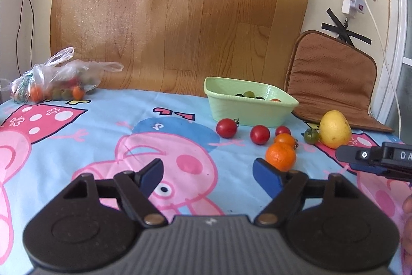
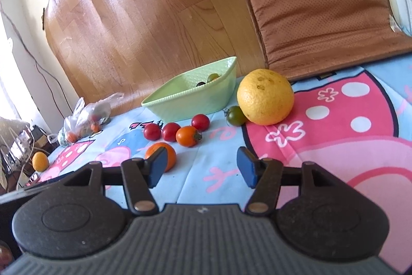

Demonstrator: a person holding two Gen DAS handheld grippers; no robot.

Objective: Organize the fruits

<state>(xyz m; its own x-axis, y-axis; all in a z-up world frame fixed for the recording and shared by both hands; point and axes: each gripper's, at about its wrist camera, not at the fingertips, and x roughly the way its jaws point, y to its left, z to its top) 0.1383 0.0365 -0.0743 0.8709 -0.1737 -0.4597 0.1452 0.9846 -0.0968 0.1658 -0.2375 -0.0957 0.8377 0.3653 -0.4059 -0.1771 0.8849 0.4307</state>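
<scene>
Beside the green basket [image 1: 251, 108], loose tomatoes [image 1: 226, 128] lie; both grippers' jaws gape, holding nothing.

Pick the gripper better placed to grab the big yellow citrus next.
Right. The right gripper is open and faces the yellow citrus almost head-on. The left gripper, also open, sees it far off to its right, beyond the mandarin.

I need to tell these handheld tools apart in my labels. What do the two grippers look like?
Both look alike: the left gripper and right gripper each have blue pads on black fingers, brass-coloured pivot pins, round black side housings and a ribbed grey body. White letters "DA" mark the right one's side.
</scene>
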